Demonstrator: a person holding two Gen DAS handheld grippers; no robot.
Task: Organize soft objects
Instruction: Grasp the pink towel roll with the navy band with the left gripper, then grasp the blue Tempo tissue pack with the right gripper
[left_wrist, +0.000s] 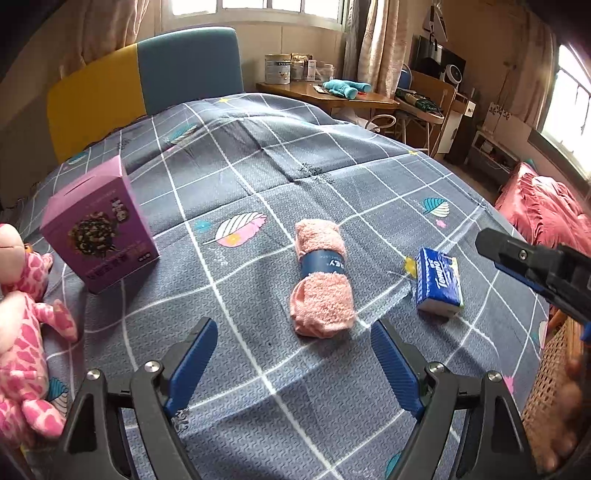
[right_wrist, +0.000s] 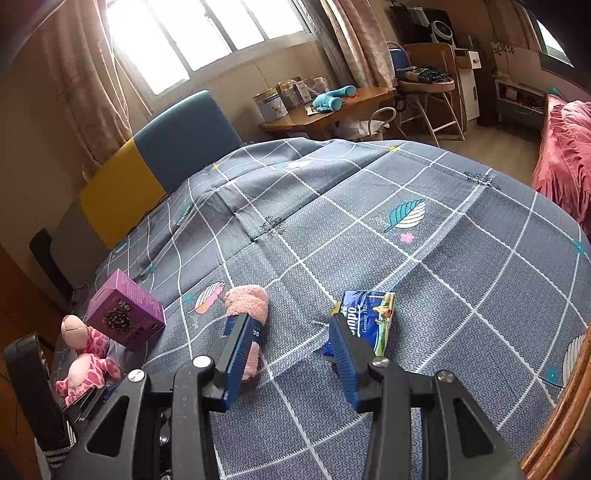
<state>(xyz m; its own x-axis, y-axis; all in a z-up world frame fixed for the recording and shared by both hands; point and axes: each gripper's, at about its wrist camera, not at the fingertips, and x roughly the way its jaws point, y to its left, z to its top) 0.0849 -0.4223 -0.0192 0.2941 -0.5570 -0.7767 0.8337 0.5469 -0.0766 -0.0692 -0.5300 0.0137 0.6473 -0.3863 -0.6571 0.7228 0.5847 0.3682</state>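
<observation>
A rolled pink towel (left_wrist: 320, 280) with a dark blue band lies on the grey checked bedspread (left_wrist: 258, 177), just ahead of my open, empty left gripper (left_wrist: 293, 336). A blue tissue pack (left_wrist: 439, 281) lies to its right. A pink spotted plush toy (left_wrist: 26, 332) lies at the left edge, next to a purple box (left_wrist: 99, 225). In the right wrist view my right gripper (right_wrist: 286, 328) is open and empty, hovering between the towel (right_wrist: 248, 306) and the tissue pack (right_wrist: 369, 317). The plush (right_wrist: 86, 354) and the purple box (right_wrist: 125, 310) sit to the left.
A yellow and teal headboard (left_wrist: 147, 81) stands at the far end. A wooden desk (left_wrist: 332, 96) with tins and a teal toy stands behind the bed. A pink quilt (left_wrist: 546, 210) lies at the right. A wooden bed frame edge (right_wrist: 561, 417) is at the near right.
</observation>
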